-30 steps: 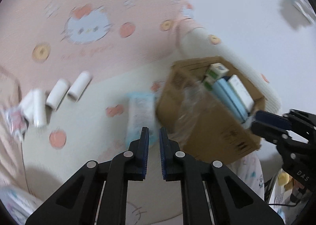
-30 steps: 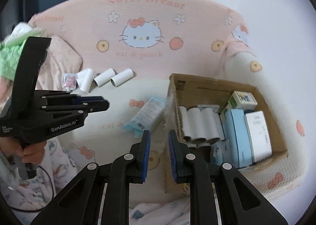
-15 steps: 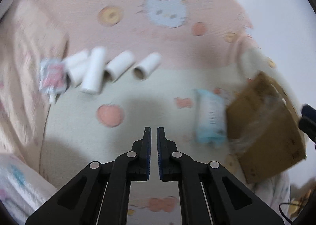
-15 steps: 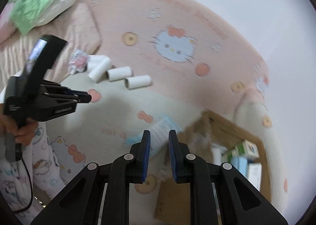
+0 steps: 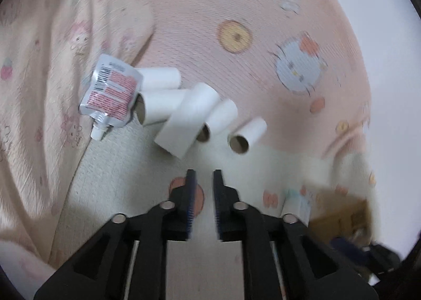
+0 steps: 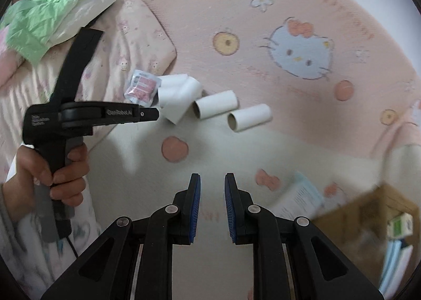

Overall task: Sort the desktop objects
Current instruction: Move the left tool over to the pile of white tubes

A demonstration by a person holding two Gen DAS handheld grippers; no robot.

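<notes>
The fingers of the left gripper (image 5: 202,181) have just been opening and stand a little apart with nothing between them, aimed at the white tubes (image 5: 247,135); the right gripper (image 6: 212,184) is empty too, at its narrowest gap. It looks like the reach for the next tube, with the cardboard box (image 6: 368,210) well off to the tubes' right. The nearest tube lies just beyond the left tips, so the fingers must spread wider to straddle it
</notes>
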